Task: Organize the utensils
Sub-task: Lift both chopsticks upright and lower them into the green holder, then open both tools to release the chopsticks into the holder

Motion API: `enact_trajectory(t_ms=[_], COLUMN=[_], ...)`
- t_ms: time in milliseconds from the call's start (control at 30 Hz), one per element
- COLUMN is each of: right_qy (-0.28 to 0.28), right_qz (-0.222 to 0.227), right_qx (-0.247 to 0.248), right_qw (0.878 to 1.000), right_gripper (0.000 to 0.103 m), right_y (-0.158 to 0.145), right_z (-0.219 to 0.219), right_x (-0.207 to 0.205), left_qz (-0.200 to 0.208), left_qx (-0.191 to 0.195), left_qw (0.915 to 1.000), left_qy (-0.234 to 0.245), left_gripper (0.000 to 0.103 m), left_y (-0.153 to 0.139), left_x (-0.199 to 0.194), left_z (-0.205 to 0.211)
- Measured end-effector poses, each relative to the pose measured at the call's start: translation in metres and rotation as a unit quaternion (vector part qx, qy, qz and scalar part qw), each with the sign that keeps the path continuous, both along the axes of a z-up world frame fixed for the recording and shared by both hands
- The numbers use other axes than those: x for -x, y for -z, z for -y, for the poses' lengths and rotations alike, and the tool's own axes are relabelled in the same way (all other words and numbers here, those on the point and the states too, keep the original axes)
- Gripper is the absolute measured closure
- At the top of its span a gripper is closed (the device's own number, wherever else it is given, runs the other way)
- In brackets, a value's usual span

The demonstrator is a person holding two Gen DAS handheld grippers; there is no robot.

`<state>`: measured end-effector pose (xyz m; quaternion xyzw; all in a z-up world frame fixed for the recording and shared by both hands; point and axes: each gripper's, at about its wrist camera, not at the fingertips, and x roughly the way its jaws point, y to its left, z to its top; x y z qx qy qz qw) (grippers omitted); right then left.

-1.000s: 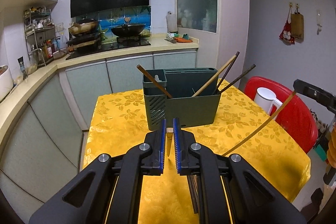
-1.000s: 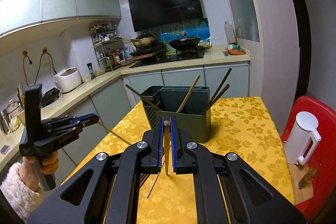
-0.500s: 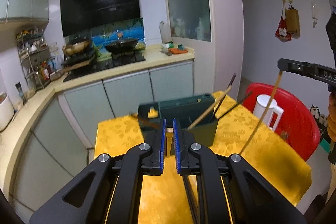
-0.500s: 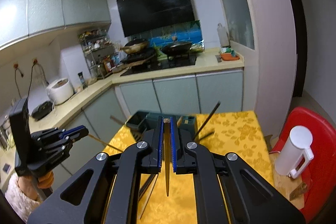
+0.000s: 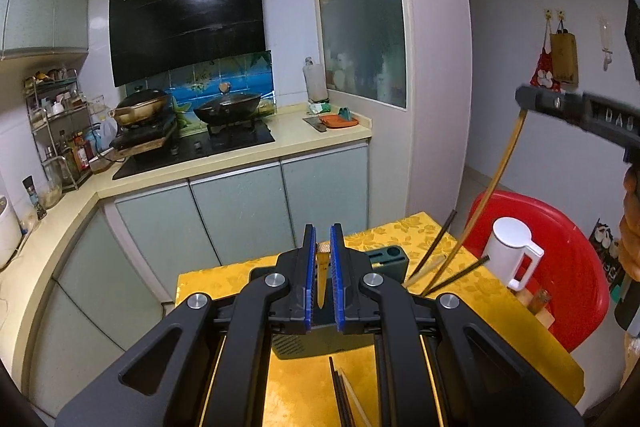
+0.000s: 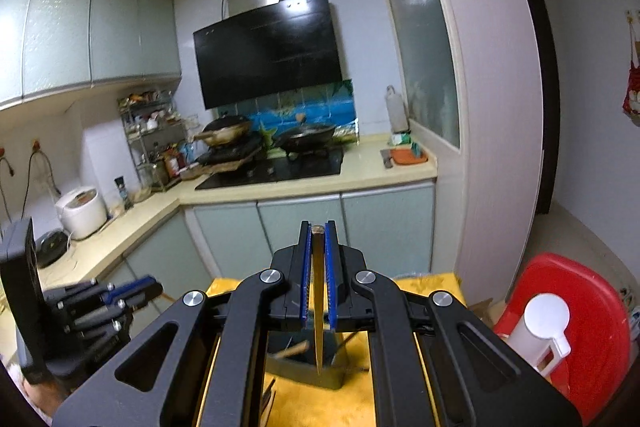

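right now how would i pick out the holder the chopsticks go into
Find the table with the yellow floral cloth in front of the pale green kitchen cabinets. On it stands a dark green box-shaped utensil holder, with chopsticks leaning out of its open top. It is the only dark box there; the white jug sits on the red chair beside.

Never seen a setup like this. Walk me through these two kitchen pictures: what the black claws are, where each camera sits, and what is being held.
No robot here: a person holds one handheld gripper in each hand, and a camera on each looks forward along its fingers. The left view shows the left gripper shut on a light chopstick. The right gripper appears at that view's right edge, with its own chopstick hanging down. The right view shows the same right gripper from behind. Below, on a yellow tablecloth, stands a dark green utensil holder with chopsticks in it; more lie loose in front.
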<state>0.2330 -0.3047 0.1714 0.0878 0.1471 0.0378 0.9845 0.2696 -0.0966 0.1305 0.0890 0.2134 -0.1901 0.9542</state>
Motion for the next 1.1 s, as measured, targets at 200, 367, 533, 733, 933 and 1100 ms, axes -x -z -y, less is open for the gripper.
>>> enact_trajectory(t_ms=[200,367,533,733,933,1100], right_qy=[0.006,-0.005,-0.015,-0.022,-0.033,-0.005], right_qz=[0.002,-0.017,-0.055,-0.092,-0.121,-0.117], right_qx=[-0.002,-0.011,0.007,0.003,-0.022,-0.05], right_qw=[1.0,1.0,0.998,0.996,0.992,0.992], right_gripper=[0.096,0.096,0.096,0.096,0.093,0.045], right_y=[0.005,0.02,0.044,0.069,0.081,0.08], right_z=[0.001,-0.004,-0.019,-0.026,-0.026,-0.017], right_x=[-0.024,-0.043,-0.057,-0.07,-0.079,-0.071], left_qz=[-0.015,-0.043,-0.063,-0.076,-0.084,-0.067], left_qx=[-0.005,-0.005,-0.01,-0.015,-0.002,0.013], left_qw=[0.9998,0.999,0.9979,0.9968,0.9963,0.9975], left_qy=[-0.006,-0.015,-0.014,-0.019,-0.017,-0.02], left_gripper=[0.096,0.096,0.096,0.096,0.091,0.058], left_y=[0.014,0.037,0.058,0.077,0.08,0.071], left_x=[-0.021,-0.039,-0.047,-0.052,-0.05,-0.04], left_z=[0.01,0.013,0.011,0.008,0.004,-0.002])
